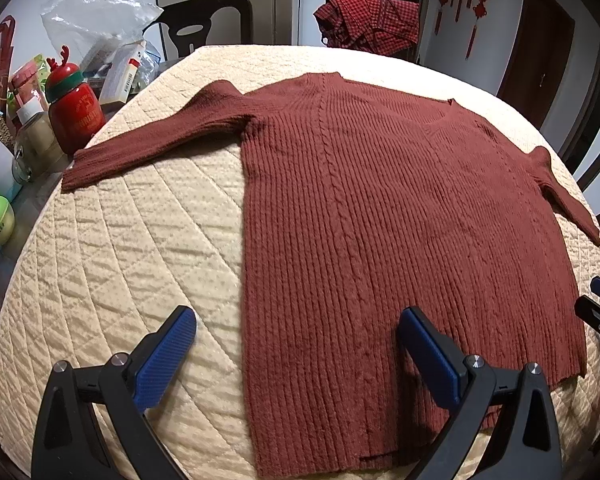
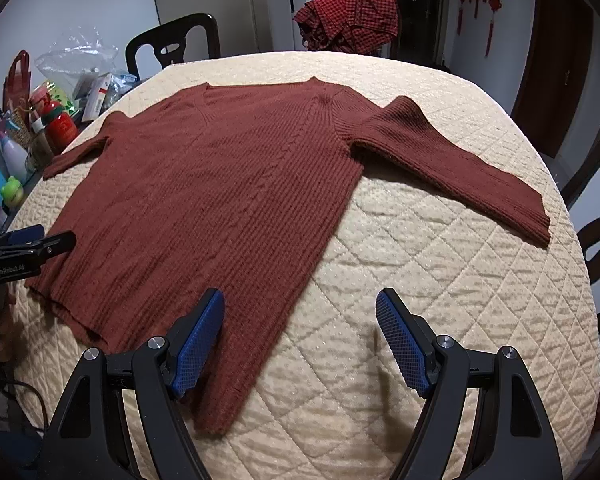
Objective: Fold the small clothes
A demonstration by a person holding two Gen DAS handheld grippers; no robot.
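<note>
Quilted table (image 1: pixel 120 248) bears a flat sweater (image 1: pixel 380 208); both grippers, left (image 1: pixel 296 344) and right (image 2: pixel 300 332), gape empty astride its hem corners: pinch each corner squarely.

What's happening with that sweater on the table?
A person holds a hand-held gripper in each hand over a rust-red knit sweater spread flat on a quilted cream cover. The left hand-held gripper and the right hand-held gripper are both open near the hem. No fold shows yet.

Rust-brown sweater (image 2: pixel 220 184) spread flat on quilted cream cover (image 2: pixel 440 260); right gripper (image 2: pixel 300 340) spread wide above hem, apparently not touching.
</note>
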